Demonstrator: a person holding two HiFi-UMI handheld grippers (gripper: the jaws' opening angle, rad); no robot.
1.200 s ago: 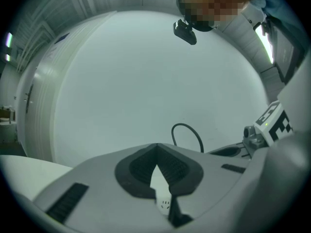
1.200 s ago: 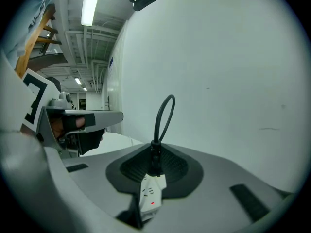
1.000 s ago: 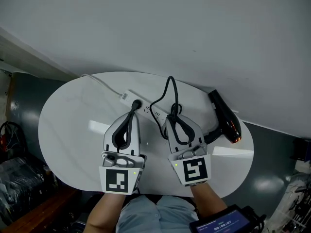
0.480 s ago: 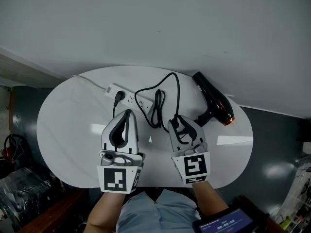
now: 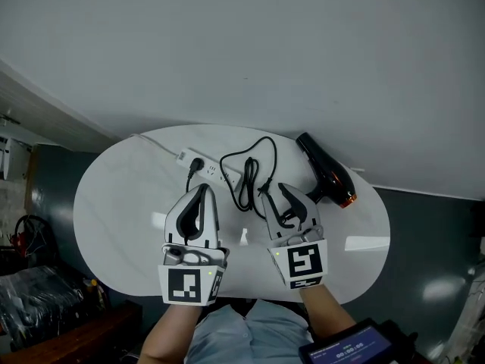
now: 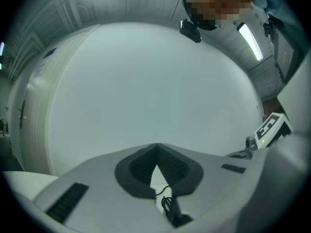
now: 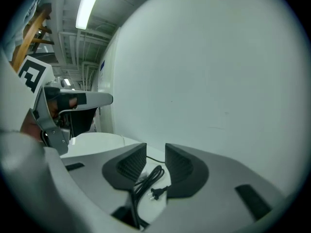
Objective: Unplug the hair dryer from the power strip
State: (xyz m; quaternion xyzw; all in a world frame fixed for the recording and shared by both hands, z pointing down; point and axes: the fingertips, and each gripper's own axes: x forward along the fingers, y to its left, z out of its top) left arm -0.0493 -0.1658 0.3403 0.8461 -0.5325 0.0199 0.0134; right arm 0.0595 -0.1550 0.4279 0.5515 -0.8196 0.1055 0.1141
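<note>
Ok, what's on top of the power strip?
One black plug sits in the power strip; its cord runs toward the left gripper, which hides the rest.

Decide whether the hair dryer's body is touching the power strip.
Apart. The head view shows the power strip left of the coiled cord and the hair dryer right of it, with bare tabletop between them.

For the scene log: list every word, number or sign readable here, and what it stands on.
Nothing reads clearly.
Screen at the head view's bottom edge: timer-like digits, too blurred to read.
Left marker cube and right marker cube: square patterns, no letters.
Blue wall label: too small.
</note>
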